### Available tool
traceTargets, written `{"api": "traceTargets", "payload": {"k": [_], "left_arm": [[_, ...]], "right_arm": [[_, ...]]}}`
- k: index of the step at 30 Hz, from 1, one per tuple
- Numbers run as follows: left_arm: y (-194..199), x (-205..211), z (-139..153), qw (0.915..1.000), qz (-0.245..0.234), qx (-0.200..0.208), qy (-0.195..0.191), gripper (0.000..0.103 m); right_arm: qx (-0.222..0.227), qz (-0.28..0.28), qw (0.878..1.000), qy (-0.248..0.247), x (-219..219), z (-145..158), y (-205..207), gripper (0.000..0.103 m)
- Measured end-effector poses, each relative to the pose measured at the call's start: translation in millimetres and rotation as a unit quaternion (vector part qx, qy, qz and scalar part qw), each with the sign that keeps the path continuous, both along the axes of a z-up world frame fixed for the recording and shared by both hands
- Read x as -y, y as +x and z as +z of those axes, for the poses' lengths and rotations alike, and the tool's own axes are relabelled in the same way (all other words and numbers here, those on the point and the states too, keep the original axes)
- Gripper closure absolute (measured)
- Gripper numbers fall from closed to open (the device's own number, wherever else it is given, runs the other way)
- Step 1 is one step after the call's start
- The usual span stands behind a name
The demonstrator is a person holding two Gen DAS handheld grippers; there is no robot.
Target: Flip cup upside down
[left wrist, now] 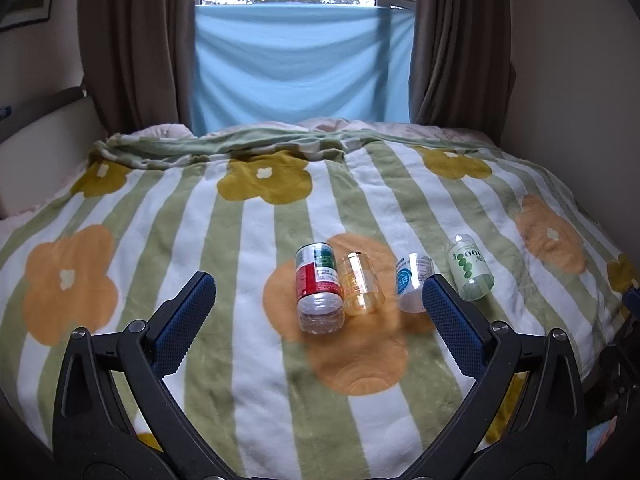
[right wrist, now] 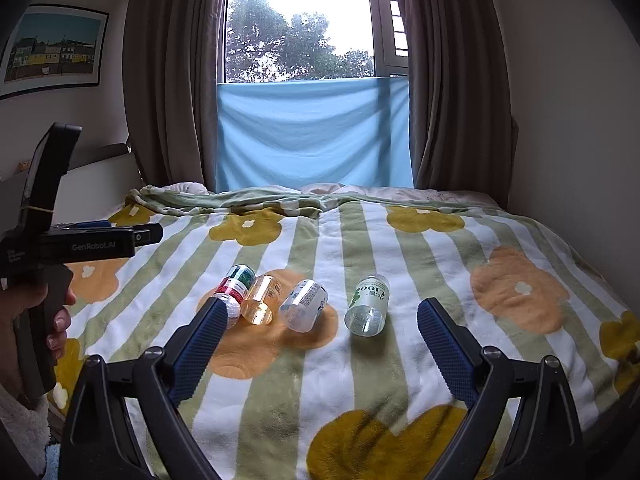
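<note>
Several clear plastic cups stand in a row on the flowered blanket (left wrist: 200,240). From left: a red-and-green labelled cup (left wrist: 318,292), an amber cup (left wrist: 360,286), a blue-and-white labelled cup (left wrist: 412,284) and a green-labelled cup (left wrist: 472,268). The right wrist view shows the same row: red-and-green (right wrist: 234,290), amber (right wrist: 262,300), blue-and-white (right wrist: 304,306), green-labelled (right wrist: 368,306). My left gripper (left wrist: 318,292) is open, short of the cups, empty. My right gripper (right wrist: 320,320) is open and empty, also short of the row. The left gripper's body (right wrist: 80,240) shows at the left of the right wrist view, held by a hand.
The bed fills both views. Brown curtains (right wrist: 168,80) and a blue cloth (right wrist: 316,136) hang over the window behind it. A headboard (left wrist: 48,128) and a framed picture (right wrist: 52,48) are on the left wall. A wall runs along the right side of the bed.
</note>
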State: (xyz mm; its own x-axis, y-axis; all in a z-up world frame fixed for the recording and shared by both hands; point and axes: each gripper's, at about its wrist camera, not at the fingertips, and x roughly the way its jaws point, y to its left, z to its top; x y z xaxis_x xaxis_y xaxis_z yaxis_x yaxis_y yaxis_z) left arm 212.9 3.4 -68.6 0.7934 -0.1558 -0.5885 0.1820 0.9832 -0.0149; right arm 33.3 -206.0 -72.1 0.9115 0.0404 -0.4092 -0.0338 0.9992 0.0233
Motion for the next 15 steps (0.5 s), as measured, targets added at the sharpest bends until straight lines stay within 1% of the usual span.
{"api": "traceTargets", "payload": {"k": [3,7,11,13,15], "left_arm": [[51.1,6.3,-26.0,0.9985,0.006,-0.048,0.026,0.0],[111.6,17.5,-64.4,0.9924,0.003,-0.11,0.056,0.0],[162.8,23.2,-100.9,0.9831,0.006,-0.17,0.067,0.0],[181.5,23.3,-115.1,0.9783,0.012,-0.193,0.073,0.0],[194.4,24.8,-125.7,0.974,0.008,-0.216,0.068,0.0]], "right_arm": [[-0.011,0.005,1.0,0.0,3.0,-12.6,14.7,0.008],[-0.023,0.008,1.0,0.0,9.0,-29.7,30.6,0.008],[-0.027,0.013,1.0,0.006,15.6,-44.6,41.0,0.008],[-0.033,0.012,0.999,0.001,17.9,-51.7,44.8,0.008],[-0.042,0.008,0.999,-0.006,19.5,-58.3,49.4,0.008]]}}
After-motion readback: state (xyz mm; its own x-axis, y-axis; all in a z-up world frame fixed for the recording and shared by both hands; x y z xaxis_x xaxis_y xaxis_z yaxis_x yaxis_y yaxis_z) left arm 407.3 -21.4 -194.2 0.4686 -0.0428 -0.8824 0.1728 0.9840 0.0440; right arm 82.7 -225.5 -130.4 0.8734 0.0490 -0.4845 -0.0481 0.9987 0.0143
